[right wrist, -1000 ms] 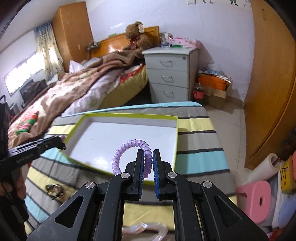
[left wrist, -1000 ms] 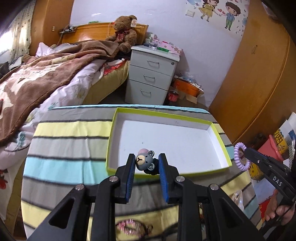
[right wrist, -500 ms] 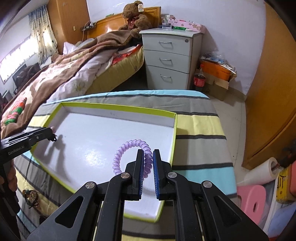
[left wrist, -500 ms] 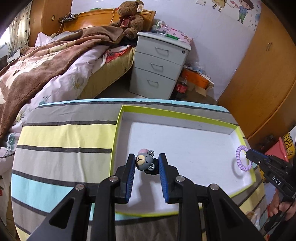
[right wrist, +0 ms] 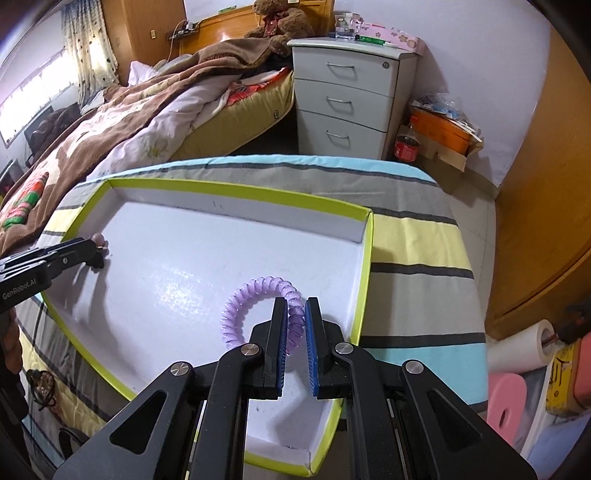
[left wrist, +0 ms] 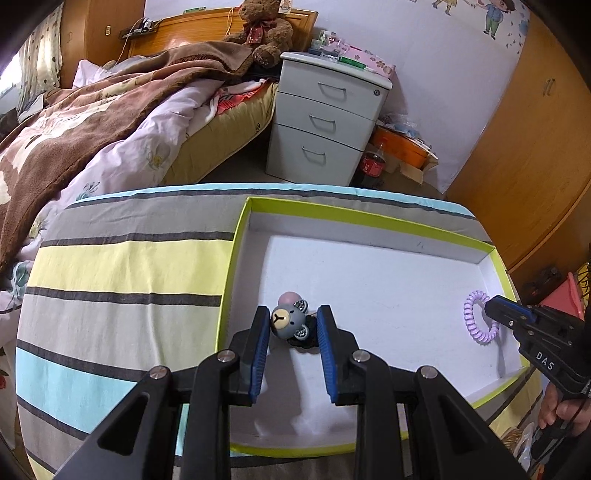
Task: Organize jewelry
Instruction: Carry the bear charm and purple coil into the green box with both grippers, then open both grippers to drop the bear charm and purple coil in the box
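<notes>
Both grippers held jewelry over the shallow white, lime-rimmed cardboard box (left wrist: 369, 221).
Left gripper (left wrist: 291, 325) clasped a grey bear-face hair tie (left wrist: 288, 323) near the box's left wall; right gripper (right wrist: 295, 325) pinched a lilac spiral coil bracelet (right wrist: 255, 295) (box's right side); a grey three-drawer cabinet (left wrist: 325, 118) stood beyond.

Behind your striped tablecloth (left wrist: 122, 266) you see a bed with brown blanket (left wrist: 92, 122), a teddy bear (left wrist: 264, 31), a grey three-drawer nightstand (left wrist: 325, 118), and a cola bottle (left wrist: 373, 164) beside it.

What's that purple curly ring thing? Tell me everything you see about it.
The purple coil hair tie is a translucent lilac spiral, plastic by its look, bent into a ring. It sits over the right end of the white tray, and the right gripper has one stretch of the coil between its blue pads.
</notes>
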`<state>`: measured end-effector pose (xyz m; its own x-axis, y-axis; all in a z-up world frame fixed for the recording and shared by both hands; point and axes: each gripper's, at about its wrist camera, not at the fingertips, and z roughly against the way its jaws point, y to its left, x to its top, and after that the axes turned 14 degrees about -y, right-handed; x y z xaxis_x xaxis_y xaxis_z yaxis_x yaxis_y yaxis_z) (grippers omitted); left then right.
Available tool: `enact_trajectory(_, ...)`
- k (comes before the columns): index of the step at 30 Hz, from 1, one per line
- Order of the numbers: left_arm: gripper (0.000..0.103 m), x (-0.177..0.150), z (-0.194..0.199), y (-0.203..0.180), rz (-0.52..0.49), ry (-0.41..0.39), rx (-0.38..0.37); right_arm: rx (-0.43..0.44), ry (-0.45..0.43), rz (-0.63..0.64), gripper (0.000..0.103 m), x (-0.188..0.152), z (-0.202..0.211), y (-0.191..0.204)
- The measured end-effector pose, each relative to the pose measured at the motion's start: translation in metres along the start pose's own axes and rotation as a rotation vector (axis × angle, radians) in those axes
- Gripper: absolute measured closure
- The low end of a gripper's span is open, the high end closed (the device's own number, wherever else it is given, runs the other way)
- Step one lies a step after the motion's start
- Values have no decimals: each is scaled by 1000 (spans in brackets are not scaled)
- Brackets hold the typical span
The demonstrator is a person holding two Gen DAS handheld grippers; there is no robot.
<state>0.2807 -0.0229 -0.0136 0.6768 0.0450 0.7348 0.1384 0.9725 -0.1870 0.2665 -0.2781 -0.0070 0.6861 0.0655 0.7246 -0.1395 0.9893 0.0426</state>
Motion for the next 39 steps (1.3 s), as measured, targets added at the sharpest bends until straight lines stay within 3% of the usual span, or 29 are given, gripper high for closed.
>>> enact_trajectory(13, 70, 1, -1, -4, -5, 8, -1, -14, -8, 28, 93, -1, 0, 3)
enact_trajectory(31, 52, 4, 12, -4, 8, -17, -2, 20, -55, 15, 66, 3, 13, 5)
enact_trajectory(39, 49, 1, 41, -10, -25, -68, 26, 34, -133, -25, 64, 3, 49, 5)
